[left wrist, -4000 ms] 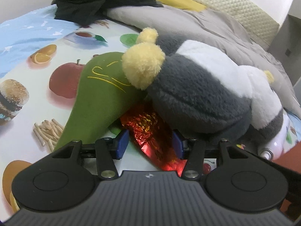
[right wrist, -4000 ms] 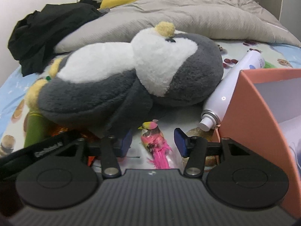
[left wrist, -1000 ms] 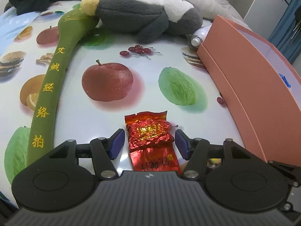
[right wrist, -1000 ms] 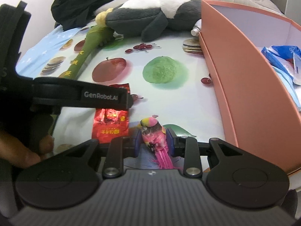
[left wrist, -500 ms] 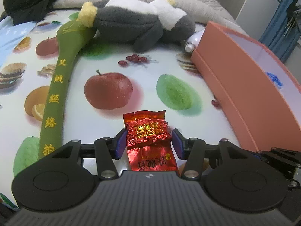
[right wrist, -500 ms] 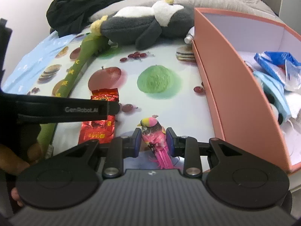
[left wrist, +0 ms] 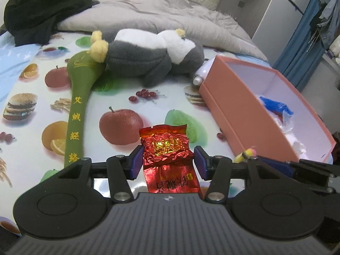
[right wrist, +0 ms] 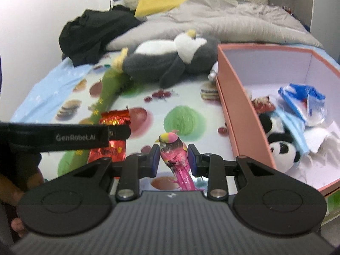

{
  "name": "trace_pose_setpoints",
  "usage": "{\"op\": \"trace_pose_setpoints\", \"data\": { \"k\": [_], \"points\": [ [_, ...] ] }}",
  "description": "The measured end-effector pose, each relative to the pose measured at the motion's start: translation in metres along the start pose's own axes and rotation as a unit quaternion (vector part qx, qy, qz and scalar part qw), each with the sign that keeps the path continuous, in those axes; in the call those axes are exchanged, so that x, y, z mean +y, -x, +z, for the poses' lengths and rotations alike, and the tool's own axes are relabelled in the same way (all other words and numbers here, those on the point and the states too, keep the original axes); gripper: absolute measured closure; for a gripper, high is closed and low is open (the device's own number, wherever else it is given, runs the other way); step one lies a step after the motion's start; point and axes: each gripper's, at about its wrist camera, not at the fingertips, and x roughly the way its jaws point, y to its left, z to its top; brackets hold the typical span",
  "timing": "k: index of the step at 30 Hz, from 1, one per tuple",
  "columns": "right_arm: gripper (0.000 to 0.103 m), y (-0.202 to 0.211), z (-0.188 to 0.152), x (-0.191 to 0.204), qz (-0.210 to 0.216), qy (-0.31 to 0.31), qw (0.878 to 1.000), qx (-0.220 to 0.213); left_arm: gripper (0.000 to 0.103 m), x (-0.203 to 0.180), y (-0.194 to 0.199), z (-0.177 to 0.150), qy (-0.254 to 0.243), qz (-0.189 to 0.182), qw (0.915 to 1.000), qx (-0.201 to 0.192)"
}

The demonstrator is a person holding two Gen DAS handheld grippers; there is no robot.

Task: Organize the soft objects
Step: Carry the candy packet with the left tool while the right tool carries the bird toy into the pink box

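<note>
Red foil packet [left wrist: 167, 148] clamped in left gripper [left wrist: 167, 162], lifted clear of the fruit-print bed sheet [left wrist: 119, 97]; jaws just closed a little onto it. Pink toy bird [right wrist: 174, 153] pinched upright in right gripper [right wrist: 173, 158], just left of the pink box [right wrist: 238, 106]. Inside the box: panda plush [right wrist: 278, 142], blue wrappers [right wrist: 301, 97]. Farther back on the bed: grey-and-white penguin plush [left wrist: 153, 55] with feet on the green padded stick [left wrist: 78, 97], grey duvet [left wrist: 170, 14], black garment [left wrist: 42, 8].

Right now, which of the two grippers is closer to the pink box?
The right gripper, holding a pink toy bird, is just beside the pink box. The left gripper, holding a red packet, is farther out.
</note>
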Motion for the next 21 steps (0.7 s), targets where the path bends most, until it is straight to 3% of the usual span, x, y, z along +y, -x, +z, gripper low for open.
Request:
{"op": "trace_pose_setpoints", "data": {
  "k": [9, 21],
  "points": [
    [0.071, 0.028, 0.01, -0.006, -0.008, -0.005, 1.0, -0.028, 0.046, -0.012, 0.022, 0.004, -0.018, -0.006, 0.9997, -0.015],
    [0.071, 0.069, 0.012, -0.031, -0.051, -0.031, 0.997, -0.056, 0.046, -0.054, 0.031, 0.013, -0.052, -0.066, 0.9962, -0.023]
  ]
}}
